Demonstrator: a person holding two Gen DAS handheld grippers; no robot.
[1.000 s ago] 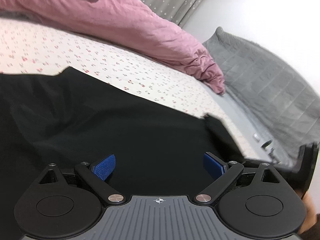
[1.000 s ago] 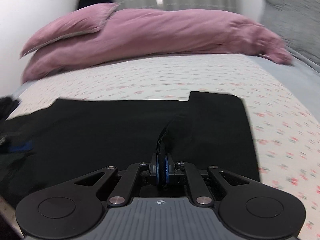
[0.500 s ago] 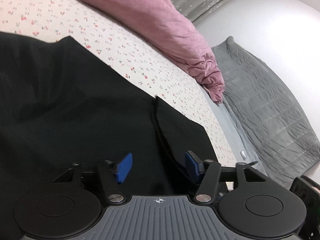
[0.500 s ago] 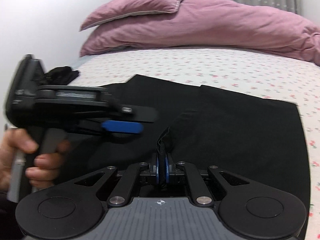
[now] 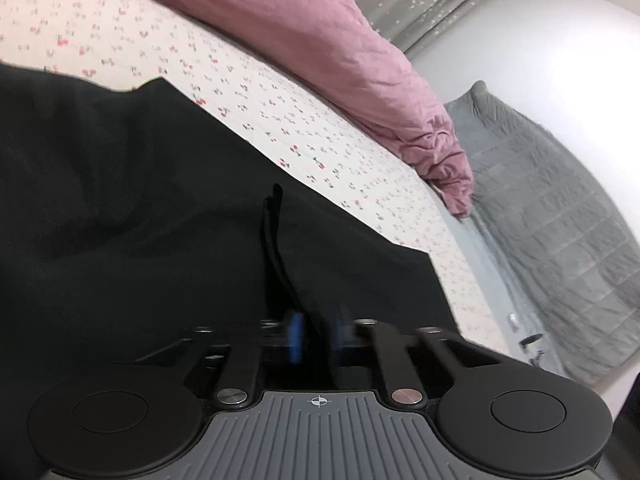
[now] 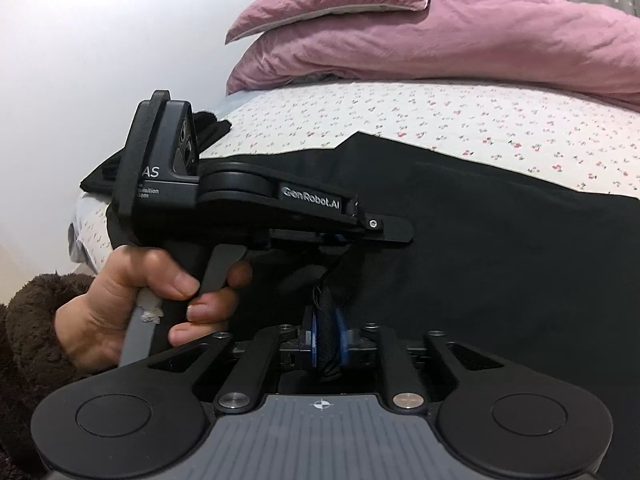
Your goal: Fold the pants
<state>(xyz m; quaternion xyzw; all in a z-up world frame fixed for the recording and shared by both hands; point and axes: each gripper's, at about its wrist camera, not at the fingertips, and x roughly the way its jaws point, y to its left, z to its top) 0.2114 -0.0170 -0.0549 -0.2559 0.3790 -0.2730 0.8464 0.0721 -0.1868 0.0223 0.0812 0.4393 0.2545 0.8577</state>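
The left tongs (image 5: 316, 338) have just closed on a raised fold of the black pants (image 5: 120, 208) spread over the bed (image 5: 280, 120) ahead; their blue pads are blurred. The right tongs (image 6: 325, 340) have just been easing apart, a dark bunch of pants between their pads, and whether those pads press it is hard to tell. The left hand (image 6: 160, 296) partly hides the cloth to their left.

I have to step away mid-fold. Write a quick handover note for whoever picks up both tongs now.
Left tongs: just closed on a raised ridge of the black pants, right next to the right tongs' grip.
Right tongs: jaws have just been opening, with a bunched bit of the pants between the pads; whether they still pinch it is unclear.
Pants lie spread on the cherry-print sheet, pink duvet and pink pillow behind.
Done: fabric edge passed to the left tongs.
Left: free the right tongs, probably regrip elsewhere, then finish the fold. How many folds remain cannot be told.
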